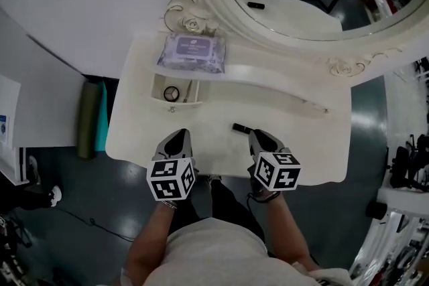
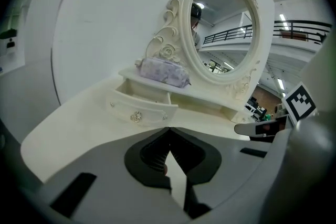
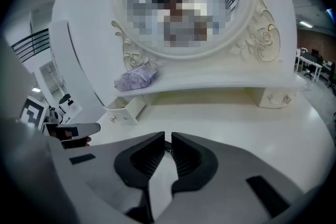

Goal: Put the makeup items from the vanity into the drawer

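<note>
White vanity top (image 1: 295, 137) bears 1 slim black makeup stick (image 1: 240, 127) beside the closed right gripper (image 3: 167, 137); left gripper (image 2: 170, 130) likewise closed.

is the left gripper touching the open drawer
Apart. The head view shows bare tabletop between the left gripper and the drawer front.

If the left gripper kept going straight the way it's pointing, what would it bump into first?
Probably the bare vanity top, because the left gripper tilts down towards it and nothing lies between. If it skimmed along the surface instead, the open drawer would come next. Depth is hard to judge here.
</note>
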